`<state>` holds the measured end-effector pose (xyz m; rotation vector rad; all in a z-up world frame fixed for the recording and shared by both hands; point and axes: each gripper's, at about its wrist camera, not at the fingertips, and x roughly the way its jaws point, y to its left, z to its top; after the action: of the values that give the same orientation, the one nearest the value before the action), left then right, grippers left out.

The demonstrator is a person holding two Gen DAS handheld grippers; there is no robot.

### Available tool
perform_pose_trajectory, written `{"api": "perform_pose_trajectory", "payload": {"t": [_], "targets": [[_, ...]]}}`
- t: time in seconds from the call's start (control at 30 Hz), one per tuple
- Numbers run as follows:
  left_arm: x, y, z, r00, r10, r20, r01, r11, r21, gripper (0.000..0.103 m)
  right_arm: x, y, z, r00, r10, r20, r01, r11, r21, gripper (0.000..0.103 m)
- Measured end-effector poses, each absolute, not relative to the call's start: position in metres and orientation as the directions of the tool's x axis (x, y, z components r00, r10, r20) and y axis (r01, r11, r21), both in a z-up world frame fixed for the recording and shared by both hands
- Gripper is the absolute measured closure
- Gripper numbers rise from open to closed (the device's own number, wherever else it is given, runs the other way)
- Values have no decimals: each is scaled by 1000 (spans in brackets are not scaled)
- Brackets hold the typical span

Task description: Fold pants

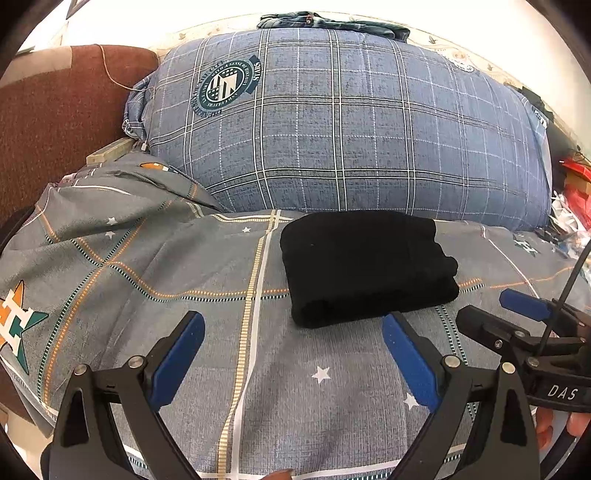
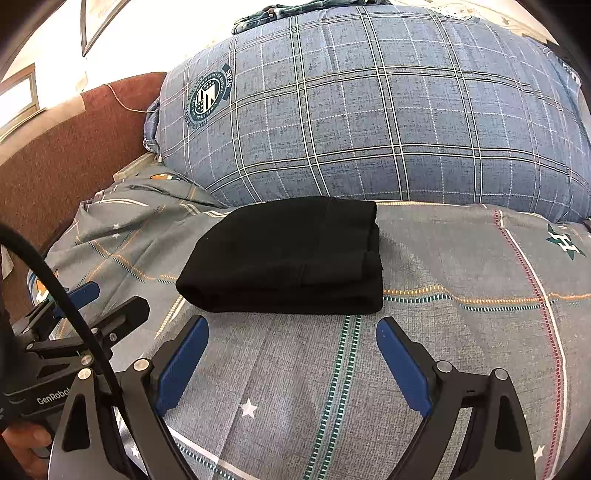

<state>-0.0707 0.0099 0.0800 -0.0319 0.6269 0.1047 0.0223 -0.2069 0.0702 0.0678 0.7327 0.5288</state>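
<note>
The black pants (image 1: 365, 266) lie folded into a compact rectangle on the grey patterned bedsheet (image 1: 184, 266), just in front of a big blue plaid pillow. In the right wrist view the same pants (image 2: 288, 258) sit straight ahead. My left gripper (image 1: 293, 325) is open, hovering over the sheet just short of the bundle's near left corner, with nothing between its blue pads. My right gripper (image 2: 291, 328) is also open and empty, a little short of the bundle's front edge. Each gripper shows in the other's view: right gripper (image 1: 495, 314), left gripper (image 2: 110, 299).
The blue plaid pillow (image 1: 343, 122) fills the back of the bed, with denim clothing (image 1: 332, 22) on top of it. A brown upholstered headboard (image 1: 62, 110) stands at the left. Red and mixed clutter (image 1: 572, 184) lies at the far right. A black cable (image 2: 62, 291) crosses the left.
</note>
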Motion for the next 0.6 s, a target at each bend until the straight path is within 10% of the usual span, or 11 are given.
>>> {"api": "perform_pose_trajectory", "payload": {"t": [0.6], "targets": [[-68,15,86,810,80,-581,-107,994,-12,6,22,-203,76,631,479,-610,-447,867,219,7]]}}
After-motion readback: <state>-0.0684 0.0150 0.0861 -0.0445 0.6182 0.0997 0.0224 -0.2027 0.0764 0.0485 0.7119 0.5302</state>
